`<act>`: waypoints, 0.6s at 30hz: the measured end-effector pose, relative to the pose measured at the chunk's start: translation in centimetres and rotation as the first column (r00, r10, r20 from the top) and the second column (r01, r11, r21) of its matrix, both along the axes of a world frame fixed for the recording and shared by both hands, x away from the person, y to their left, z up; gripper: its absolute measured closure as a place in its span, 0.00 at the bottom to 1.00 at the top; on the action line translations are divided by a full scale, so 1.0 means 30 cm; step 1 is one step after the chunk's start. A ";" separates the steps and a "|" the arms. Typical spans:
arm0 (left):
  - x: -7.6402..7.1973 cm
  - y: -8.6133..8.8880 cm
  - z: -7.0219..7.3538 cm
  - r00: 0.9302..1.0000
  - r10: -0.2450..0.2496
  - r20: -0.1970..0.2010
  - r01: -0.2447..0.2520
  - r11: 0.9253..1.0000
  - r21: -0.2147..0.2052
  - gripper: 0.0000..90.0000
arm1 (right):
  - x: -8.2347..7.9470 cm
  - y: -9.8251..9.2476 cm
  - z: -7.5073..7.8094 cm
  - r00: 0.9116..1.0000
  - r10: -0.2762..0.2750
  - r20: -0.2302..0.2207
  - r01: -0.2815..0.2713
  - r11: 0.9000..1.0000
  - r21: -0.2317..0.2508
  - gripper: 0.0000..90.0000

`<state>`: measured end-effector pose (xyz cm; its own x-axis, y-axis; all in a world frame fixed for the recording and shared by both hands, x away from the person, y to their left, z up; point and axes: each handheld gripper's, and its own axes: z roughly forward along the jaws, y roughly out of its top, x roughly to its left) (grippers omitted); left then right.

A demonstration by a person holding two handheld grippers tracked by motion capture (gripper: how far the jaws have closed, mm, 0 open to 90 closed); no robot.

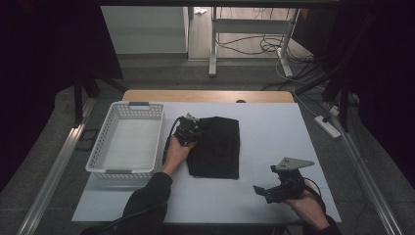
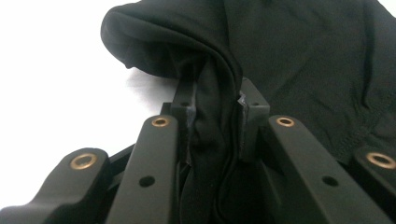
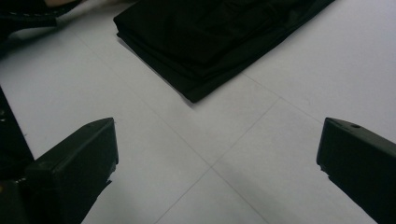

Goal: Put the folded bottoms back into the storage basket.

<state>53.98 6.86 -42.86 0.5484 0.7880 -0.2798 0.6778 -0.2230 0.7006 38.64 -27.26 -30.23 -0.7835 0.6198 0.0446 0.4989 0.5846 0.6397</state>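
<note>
1. State: your left gripper (image 1: 187,131) has its jaws clamped on a bunched fold at the upper left corner of the folded black garment (image 1: 215,147), which lies mid-tabletop just right of the white basket (image 1: 128,139). Your right gripper (image 1: 274,191) hovers near the front right of the tabletop (image 1: 274,127), well apart from the garment, jaws wide apart with nothing between them.
2. Risk: the left gripper view shows the jaws pinching only some layers (image 2: 212,126). Lift from that one corner and the lower layers will likely fall open, undoing the fold.
3. Risk: the fabric looks thin and slick. A quick pull toward the basket could slip it out of the pinch.
4. Risk: with one corner held, the rest drags. It may catch on the basket rim (image 1: 159,139) and hang half outside.
5. Risk: bringing your right gripper in low could plough the near corner (image 3: 194,95) and ruck the stack instead of getting under it.
6. Note: whether the left pinch reaches the bottom layer cannot be told from these views.
</note>
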 end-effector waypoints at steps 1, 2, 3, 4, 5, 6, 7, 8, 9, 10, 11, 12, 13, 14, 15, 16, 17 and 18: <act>0.000 0.000 0.000 1.000 0.000 0.000 0.000 1.000 0.000 0.82 | 0.000 0.000 0.000 1.000 0.000 0.000 0.000 1.000 0.000 0.00; -0.001 -0.001 0.000 1.000 0.001 0.001 -0.001 1.000 0.002 0.82 | 0.004 0.004 -0.003 1.000 0.004 0.000 -0.004 1.000 -0.004 0.00; -0.001 -0.001 0.000 1.000 0.002 0.002 -0.002 1.000 0.003 0.82 | 0.009 0.012 -0.008 1.000 0.011 -0.003 -0.011 1.000 -0.010 0.00; -0.002 -0.002 0.000 1.000 0.002 0.003 -0.002 1.000 0.004 0.82 | 0.017 0.026 -0.017 1.000 0.021 -0.006 -0.021 0.999 -0.027 0.00; -0.002 -0.002 0.000 1.000 0.002 0.003 -0.002 1.000 0.004 0.82 | 0.017 0.026 -0.017 1.000 0.021 -0.006 -0.021 0.999 -0.027 0.00; -0.002 -0.002 0.000 1.000 0.002 0.003 -0.002 1.000 0.003 0.82 | 0.024 0.039 -0.027 0.999 0.033 -0.009 -0.033 0.999 -0.035 0.00; -0.002 -0.002 0.000 1.000 0.002 0.003 -0.002 1.000 0.003 0.82 | 0.028 0.044 -0.029 0.999 0.037 -0.009 -0.037 0.999 -0.039 0.00; -0.002 -0.001 0.000 1.000 0.003 0.003 -0.003 1.000 0.003 0.82 | 0.028 0.044 -0.029 0.999 0.037 -0.009 -0.037 0.999 -0.039 0.00; -0.003 -0.002 0.000 1.000 0.003 0.004 -0.003 1.000 0.004 0.82 | 0.037 0.057 -0.038 0.999 0.044 -0.011 -0.045 0.998 -0.048 0.00; -0.003 -0.002 0.000 1.000 0.003 0.004 -0.003 1.000 0.004 0.82 | 0.040 0.061 -0.040 0.999 0.047 -0.013 -0.047 0.998 -0.050 0.00; -0.003 -0.002 0.000 1.000 0.003 0.004 -0.003 1.000 0.004 0.82 | 0.040 0.061 -0.040 0.999 0.047 -0.013 -0.047 0.998 -0.050 0.00; -0.003 -0.002 0.000 1.000 0.003 0.005 -0.003 1.000 0.004 0.82 | 0.049 0.072 -0.045 0.999 0.050 -0.020 -0.051 0.997 -0.054 0.00; -0.003 -0.002 0.000 1.000 0.003 0.005 -0.003 1.000 0.004 0.82 | 0.049 0.072 -0.045 0.999 0.050 -0.020 -0.051 0.997 -0.054 0.00; -0.003 -0.003 0.000 1.000 0.004 0.005 -0.004 1.000 0.005 0.82 | 0.059 0.083 -0.050 0.998 0.053 -0.032 -0.055 0.997 -0.054 0.00; -0.003 -0.003 0.000 1.000 0.004 0.005 -0.004 1.000 0.005 0.82 | 0.063 0.087 -0.052 0.998 0.057 -0.033 -0.058 0.997 -0.052 0.00; -0.004 -0.002 0.001 1.000 0.002 0.006 -0.002 1.000 0.008 0.82 | 0.070 0.093 -0.054 0.998 0.060 -0.037 -0.062 0.997 -0.055 0.00; -0.004 -0.002 0.001 1.000 0.002 0.006 -0.002 1.000 0.008 0.82 | 0.070 0.093 -0.054 0.998 0.060 -0.037 -0.062 0.997 -0.055 0.00; -0.004 -0.002 0.001 1.000 0.002 0.007 -0.002 1.000 0.010 0.82 | 0.082 0.104 -0.058 0.997 0.066 -0.043 -0.068 0.996 -0.055 0.00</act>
<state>53.85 6.79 -42.84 0.5489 0.7916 -0.2685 0.6734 -0.2285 0.7030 41.09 -24.14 -31.97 -0.8215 0.5684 0.0443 0.4826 0.6519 0.5849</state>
